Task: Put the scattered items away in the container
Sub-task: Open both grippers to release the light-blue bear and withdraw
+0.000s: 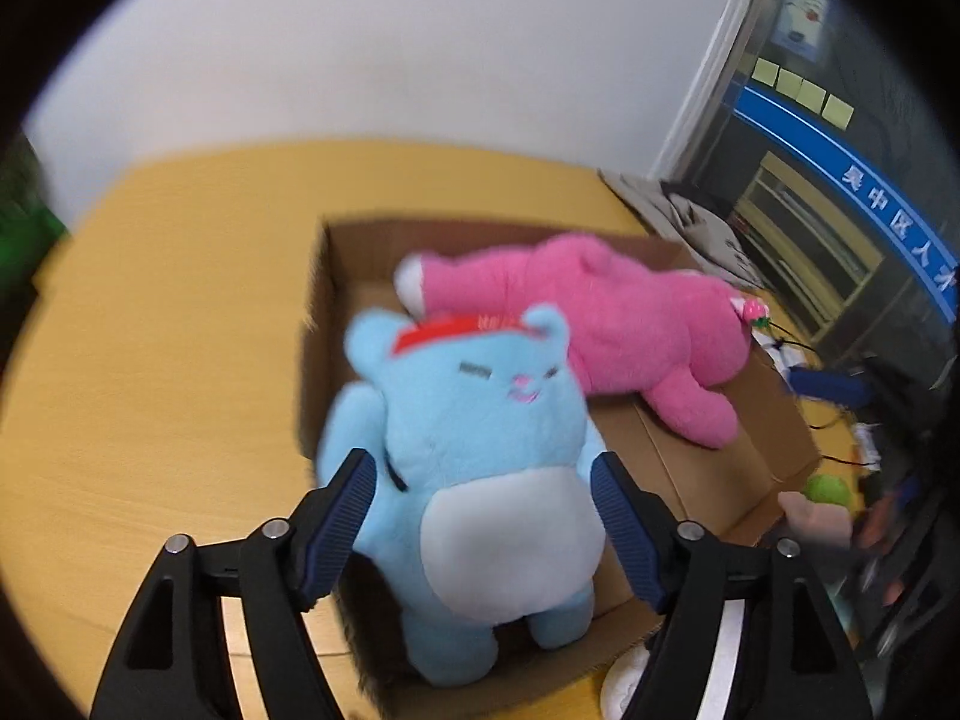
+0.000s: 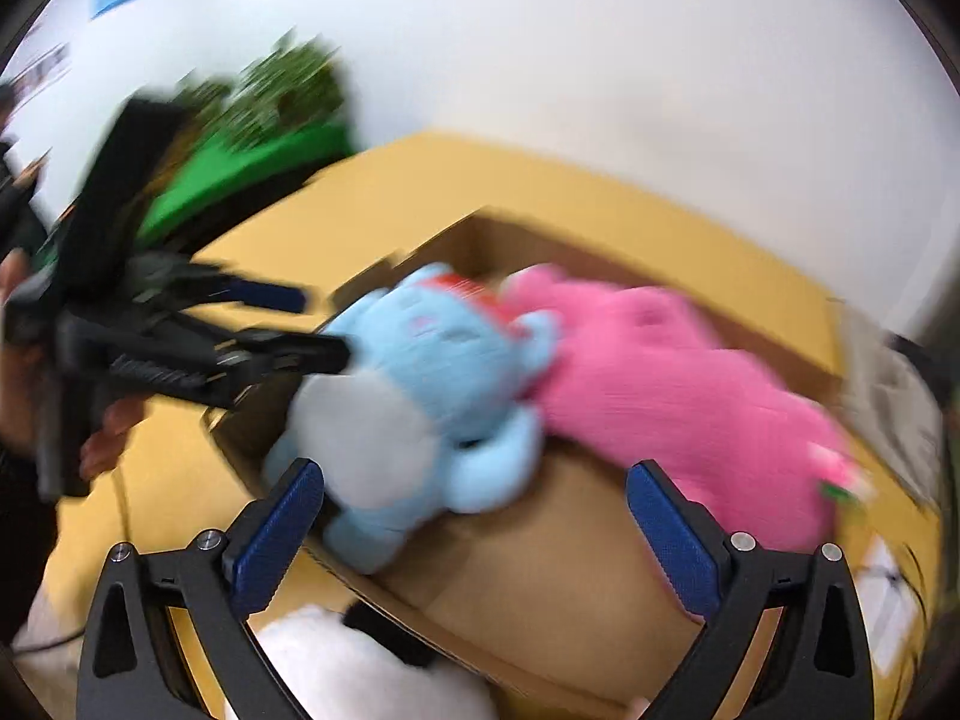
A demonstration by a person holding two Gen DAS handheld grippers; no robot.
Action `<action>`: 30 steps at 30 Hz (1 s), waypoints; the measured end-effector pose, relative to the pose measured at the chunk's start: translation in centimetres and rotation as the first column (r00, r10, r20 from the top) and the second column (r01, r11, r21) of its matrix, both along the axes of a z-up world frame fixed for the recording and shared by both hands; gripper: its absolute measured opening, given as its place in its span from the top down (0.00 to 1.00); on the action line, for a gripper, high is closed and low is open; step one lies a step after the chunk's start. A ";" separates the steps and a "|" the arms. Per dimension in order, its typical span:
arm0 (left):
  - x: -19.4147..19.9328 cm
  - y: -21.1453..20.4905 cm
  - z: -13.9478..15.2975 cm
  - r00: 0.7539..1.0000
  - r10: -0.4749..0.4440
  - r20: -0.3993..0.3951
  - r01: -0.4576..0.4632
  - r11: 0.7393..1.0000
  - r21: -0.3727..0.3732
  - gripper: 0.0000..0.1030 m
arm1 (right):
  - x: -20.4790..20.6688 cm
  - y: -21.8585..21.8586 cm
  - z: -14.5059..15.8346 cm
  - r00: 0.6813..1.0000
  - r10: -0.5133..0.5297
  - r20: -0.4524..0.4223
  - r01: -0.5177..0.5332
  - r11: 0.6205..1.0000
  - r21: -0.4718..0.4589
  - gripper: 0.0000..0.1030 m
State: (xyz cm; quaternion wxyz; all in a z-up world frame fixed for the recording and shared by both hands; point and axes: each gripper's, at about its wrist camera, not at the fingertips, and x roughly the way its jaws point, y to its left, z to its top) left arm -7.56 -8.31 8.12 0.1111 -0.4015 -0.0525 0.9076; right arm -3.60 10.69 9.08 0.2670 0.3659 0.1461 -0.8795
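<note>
Yellow worktop [image 1: 150, 312] all round, brown box [image 1: 708, 468] at centre. Inside the box, at 1 o'clock from centre in the left wrist view: pink plush [image 1: 630, 324], lying on its side. At 6 o'clock from it, half over the near wall: blue plush [image 1: 474, 420], upright, head toward 12.

Left hand-held gripper [image 1: 483, 516]: jaws wide, one each side of the blue plush's belly, pads apparently just clear of the fur, so nothing gripped as far as can be judged. Right hand-held gripper [image 2: 474, 531]: fully spread, empty, above the box floor at 6 o'clock. White fluffy thing [image 2: 354, 666] outside the box, at 7 o'clock in the right wrist view.

Risk, as a judgement: blue plush perched on the wall, unsupported, likely to tip out onto the worktop; heavy blur, so contact uncertain.
</note>
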 end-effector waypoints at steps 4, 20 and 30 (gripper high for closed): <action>3.2 2.2 2.7 0.997 0.026 -0.077 -0.026 1.000 -0.002 0.26 | 1.1 4.3 2.6 0.977 -0.198 -0.080 0.193 0.979 -0.067 0.00; 8.6 8.8 4.2 0.994 -0.020 -0.104 0.020 1.000 0.004 0.26 | 3.3 7.9 2.1 0.933 -0.351 -0.075 0.348 0.936 -0.057 0.00; 9.1 8.7 4.4 0.995 -0.023 -0.101 0.024 1.000 0.008 0.26 | 4.0 8.0 2.3 0.935 -0.346 -0.077 0.341 0.938 -0.065 0.00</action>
